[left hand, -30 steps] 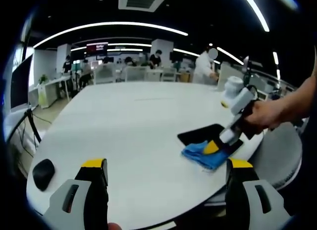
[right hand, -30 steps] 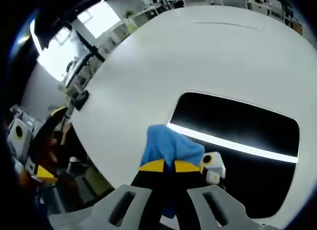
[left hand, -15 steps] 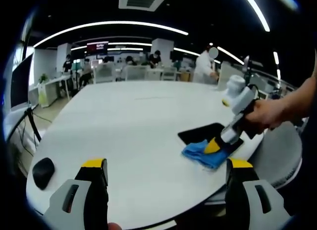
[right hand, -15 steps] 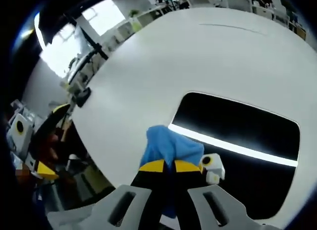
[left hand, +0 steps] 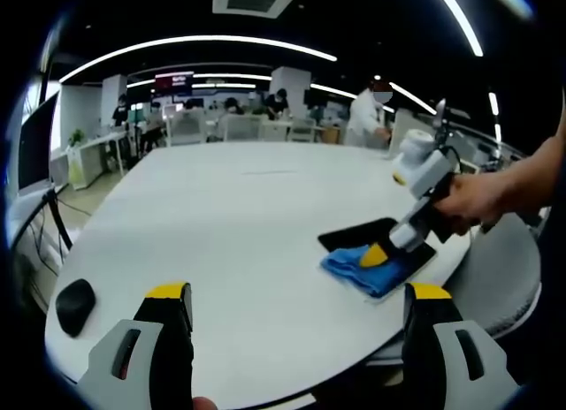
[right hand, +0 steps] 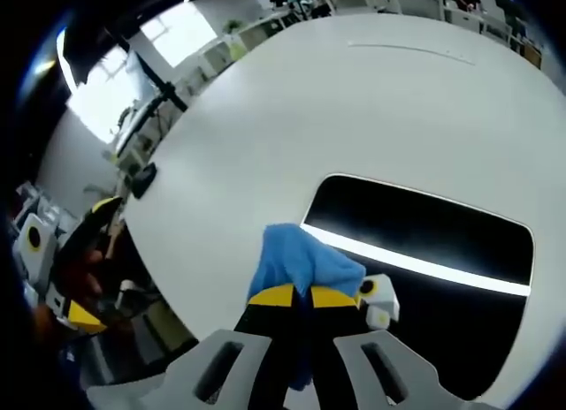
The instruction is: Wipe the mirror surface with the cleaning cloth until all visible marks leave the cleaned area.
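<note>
A dark rectangular mirror (right hand: 424, 251) lies flat on the white table (right hand: 354, 101) and reflects a bright ceiling light strip. My right gripper (right hand: 305, 297) is shut on a blue cleaning cloth (right hand: 296, 264) that rests on the mirror's near left end. In the left gripper view the mirror (left hand: 367, 236) sits near the table's right edge, with the blue cloth (left hand: 367, 267) pressed on it by the right gripper (left hand: 378, 254), held by a hand. My left gripper (left hand: 296, 295) hovers open over the table's near edge, holding nothing.
A black computer mouse (left hand: 74, 305) lies at the table's left near edge. The white table (left hand: 239, 216) stretches far back. Desks, chairs and several people stand in the office behind. The left gripper (right hand: 75, 277) shows at the left of the right gripper view.
The right gripper has slid the cloth a little further along the mirror, and its handle has tipped slightly. The left gripper has stayed put.
</note>
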Available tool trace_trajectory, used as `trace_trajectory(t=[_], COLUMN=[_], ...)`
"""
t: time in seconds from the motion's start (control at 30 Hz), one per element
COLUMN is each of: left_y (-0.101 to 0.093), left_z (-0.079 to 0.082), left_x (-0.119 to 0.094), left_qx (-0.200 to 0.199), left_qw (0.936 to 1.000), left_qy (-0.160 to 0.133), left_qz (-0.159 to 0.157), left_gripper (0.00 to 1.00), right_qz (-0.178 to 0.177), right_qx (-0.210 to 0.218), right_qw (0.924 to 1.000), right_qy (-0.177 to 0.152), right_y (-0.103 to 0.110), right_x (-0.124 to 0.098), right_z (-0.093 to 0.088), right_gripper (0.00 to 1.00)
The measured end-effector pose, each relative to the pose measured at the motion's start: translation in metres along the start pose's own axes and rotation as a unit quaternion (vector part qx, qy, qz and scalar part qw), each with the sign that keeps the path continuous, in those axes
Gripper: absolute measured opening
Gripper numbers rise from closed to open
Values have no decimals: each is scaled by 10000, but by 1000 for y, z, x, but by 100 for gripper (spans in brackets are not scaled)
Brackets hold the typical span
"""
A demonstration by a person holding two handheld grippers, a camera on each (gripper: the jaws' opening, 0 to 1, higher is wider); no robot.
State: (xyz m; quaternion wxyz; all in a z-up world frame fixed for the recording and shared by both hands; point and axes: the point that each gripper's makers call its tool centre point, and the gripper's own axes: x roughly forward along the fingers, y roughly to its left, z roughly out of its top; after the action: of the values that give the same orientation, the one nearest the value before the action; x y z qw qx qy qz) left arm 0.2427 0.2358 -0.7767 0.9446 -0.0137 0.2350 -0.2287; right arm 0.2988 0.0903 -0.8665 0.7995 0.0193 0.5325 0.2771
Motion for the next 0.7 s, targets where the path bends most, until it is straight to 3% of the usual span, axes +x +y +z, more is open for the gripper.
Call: trace_trajectory(t=[0.7], left_y=[3], left_z=[-2], left_x=[3], left_qx=[-14], left_qw=[9999], left_qy=[96], left_qz=[77], left_gripper=[99], right_qz=[47], right_qx=[93], right_qw=[9999], right_qy=[58], right_y=[-29], right_x=[17], right_z=[46], right_gripper=[0])
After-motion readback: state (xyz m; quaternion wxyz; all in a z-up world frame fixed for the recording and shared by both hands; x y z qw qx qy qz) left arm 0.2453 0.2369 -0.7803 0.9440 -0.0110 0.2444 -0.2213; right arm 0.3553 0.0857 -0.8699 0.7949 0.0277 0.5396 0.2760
